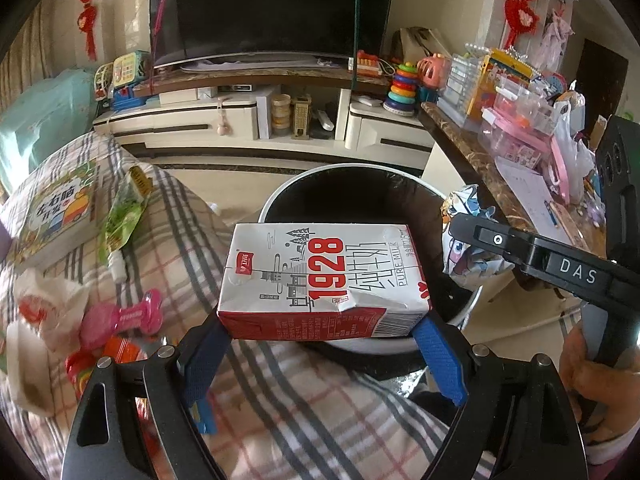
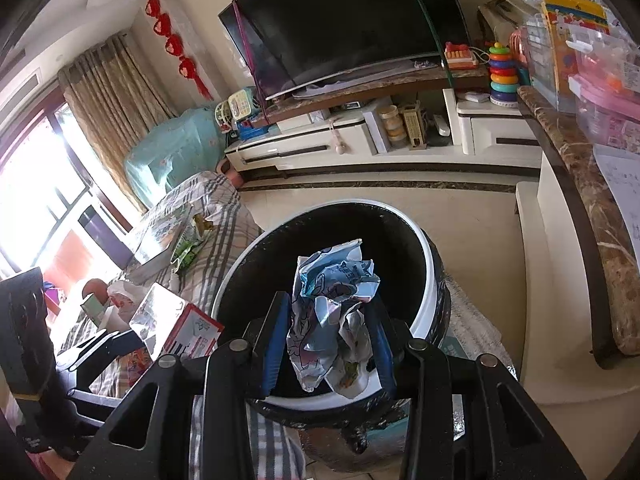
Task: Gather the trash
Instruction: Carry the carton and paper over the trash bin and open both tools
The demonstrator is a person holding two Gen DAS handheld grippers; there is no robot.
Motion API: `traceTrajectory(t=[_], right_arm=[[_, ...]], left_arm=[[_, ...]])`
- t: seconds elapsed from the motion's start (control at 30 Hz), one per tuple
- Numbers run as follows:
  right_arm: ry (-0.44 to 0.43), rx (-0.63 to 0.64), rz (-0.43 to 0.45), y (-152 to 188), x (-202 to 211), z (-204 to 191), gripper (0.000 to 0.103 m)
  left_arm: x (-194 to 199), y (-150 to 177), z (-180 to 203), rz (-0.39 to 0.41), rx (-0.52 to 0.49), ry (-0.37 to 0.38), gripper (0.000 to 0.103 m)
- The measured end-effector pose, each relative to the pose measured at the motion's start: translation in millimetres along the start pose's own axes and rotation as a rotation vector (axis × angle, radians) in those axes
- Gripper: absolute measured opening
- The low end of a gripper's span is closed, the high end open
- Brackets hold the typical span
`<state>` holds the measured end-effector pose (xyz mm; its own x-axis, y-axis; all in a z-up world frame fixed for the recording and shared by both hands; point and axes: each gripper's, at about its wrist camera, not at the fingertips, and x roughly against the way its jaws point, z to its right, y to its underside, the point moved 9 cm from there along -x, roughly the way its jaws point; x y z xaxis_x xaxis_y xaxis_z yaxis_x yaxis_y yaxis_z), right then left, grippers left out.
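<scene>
My left gripper (image 1: 320,332) is shut on a red and white milk carton (image 1: 320,276) marked 1928, held flat over the near rim of a round trash bin (image 1: 280,196) lined with a black bag. My right gripper (image 2: 330,320) is shut on a crumpled blue and white wrapper (image 2: 332,312), held over the same bin (image 2: 428,264). The right gripper and its wrapper (image 1: 468,248) show at the right of the left wrist view. The carton (image 2: 172,324) shows at the lower left of the right wrist view.
A plaid blanket (image 1: 192,232) at the left carries a children's book (image 1: 56,216), a green pouch (image 1: 124,216), a pink wrapper (image 1: 120,320) and white plastic bag (image 1: 44,312). A marble counter (image 1: 480,160) with boxes runs along the right. A TV stand (image 1: 260,120) stands behind.
</scene>
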<state>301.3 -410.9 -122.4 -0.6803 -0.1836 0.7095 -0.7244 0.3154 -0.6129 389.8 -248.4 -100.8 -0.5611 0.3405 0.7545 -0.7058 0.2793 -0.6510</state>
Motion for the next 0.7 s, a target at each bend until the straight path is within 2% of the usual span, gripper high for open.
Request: traceTrajectory(t=[0.4, 0.7], right_arm=[[0.001, -0.005, -0.041, -10.2, -17.8, 11.2, 0.04], [-0.02, -0.029, -0.054, -13.8, -24.3, 16.3, 0.055]], left_arm=[[-30.2, -25.1, 6.3, -0.029, -0.042, -0.007, 0.087], [-41.4, -23.4, 4.5, -0.058, -0.021, 0.0, 0.089]])
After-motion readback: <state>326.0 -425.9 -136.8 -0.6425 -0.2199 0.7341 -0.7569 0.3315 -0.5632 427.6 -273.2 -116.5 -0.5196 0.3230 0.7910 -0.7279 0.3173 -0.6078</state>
